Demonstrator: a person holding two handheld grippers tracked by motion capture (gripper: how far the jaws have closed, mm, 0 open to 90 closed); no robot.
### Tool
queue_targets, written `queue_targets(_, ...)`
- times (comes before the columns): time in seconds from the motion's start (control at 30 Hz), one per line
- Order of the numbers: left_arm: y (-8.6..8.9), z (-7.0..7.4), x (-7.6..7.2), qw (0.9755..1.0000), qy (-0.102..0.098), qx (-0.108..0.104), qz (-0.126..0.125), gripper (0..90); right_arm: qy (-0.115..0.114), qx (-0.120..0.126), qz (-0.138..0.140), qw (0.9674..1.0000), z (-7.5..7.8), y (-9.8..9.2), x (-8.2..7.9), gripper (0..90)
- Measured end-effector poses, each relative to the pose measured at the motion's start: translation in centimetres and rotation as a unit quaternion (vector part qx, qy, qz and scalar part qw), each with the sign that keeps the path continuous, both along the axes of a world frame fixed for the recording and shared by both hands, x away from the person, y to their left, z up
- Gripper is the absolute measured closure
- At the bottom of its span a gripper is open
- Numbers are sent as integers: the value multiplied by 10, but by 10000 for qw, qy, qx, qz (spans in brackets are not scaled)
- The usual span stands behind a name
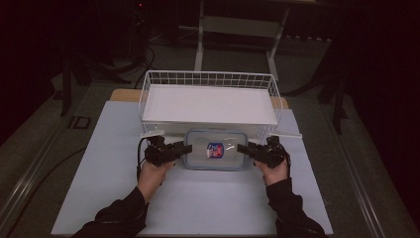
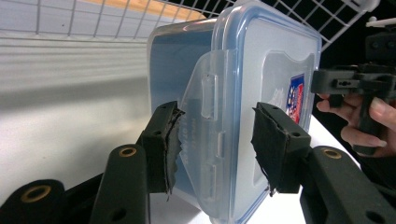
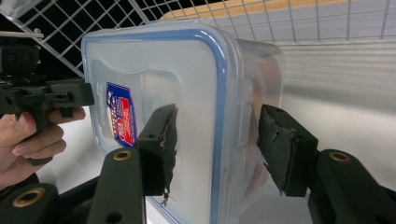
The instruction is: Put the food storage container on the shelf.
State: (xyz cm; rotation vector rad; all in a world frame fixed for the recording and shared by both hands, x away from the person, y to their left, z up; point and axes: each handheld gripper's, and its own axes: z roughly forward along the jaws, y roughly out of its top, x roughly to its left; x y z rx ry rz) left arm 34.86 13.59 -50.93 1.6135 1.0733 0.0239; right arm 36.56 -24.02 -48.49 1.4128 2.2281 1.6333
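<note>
A white wire basket (image 1: 210, 99) stands at the far side of the white table sheet (image 1: 198, 198), and just in front of it lies a clear lidded food container (image 1: 216, 149) with a blue seal and a red-and-blue label (image 1: 215, 150), between the two grippers. The left gripper view alone shows the hinged latch flap (image 2: 205, 140); the left gripper (image 2: 215, 142) straddles that end, jaws apart, one pad (image 2: 172, 144) touching the flap. The right gripper (image 3: 217, 144) straddles the opposite rim, its jaws apart too

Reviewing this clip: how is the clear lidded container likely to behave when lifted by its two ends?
The container looks like rigid plastic, so it should stay stiff. Its smooth walls and hinged latch flap may slip or flex under the pads. Nothing bulky shows through the lid, so it is probably light.
</note>
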Motion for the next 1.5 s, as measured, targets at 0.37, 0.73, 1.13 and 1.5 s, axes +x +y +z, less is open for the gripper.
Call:
queue_targets(0.37,0,-7,7,9999,-30,-148,63,510,86,158,-164,9997,-9,1,9,467)
queue_targets(0.73,0,-12,15,9994,55,-309,171,485,170,278,-423,9986,-15,7,12,429)
queue_targets(1.13,-2,-11,22,9990,95,-142,410,459,-16,-76,-865,9962,-15,22,20,359)
queue_targets(1.5,-3,-4,9,9996,-6,-30,290,353,-284,-190,-994,9945,-11,17,12,340)
